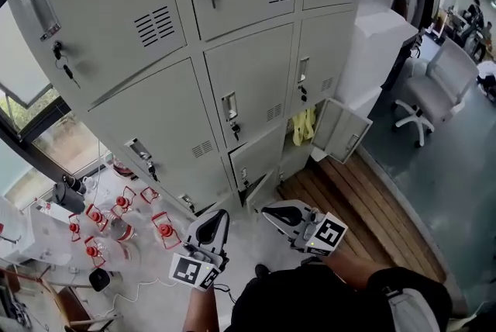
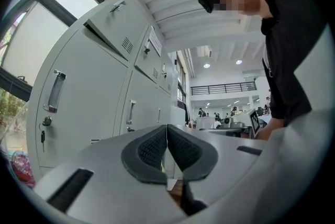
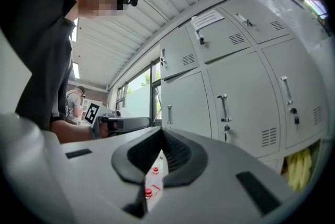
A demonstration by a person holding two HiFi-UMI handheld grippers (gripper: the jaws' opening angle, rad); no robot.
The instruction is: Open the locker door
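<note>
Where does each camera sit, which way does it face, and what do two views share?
Head view: on the person's head, looking steeply down at the lockers, one low door open; the left gripper, right gripper and torso show.
Left gripper view: on that gripper, looking along its shut jaws; lockers at left, torso at right.
Right gripper view: on that gripper, along its shut jaws; lockers at right, torso and left gripper at left.
Shared: the head and right gripper views both show something yellow in the open locker.
</note>
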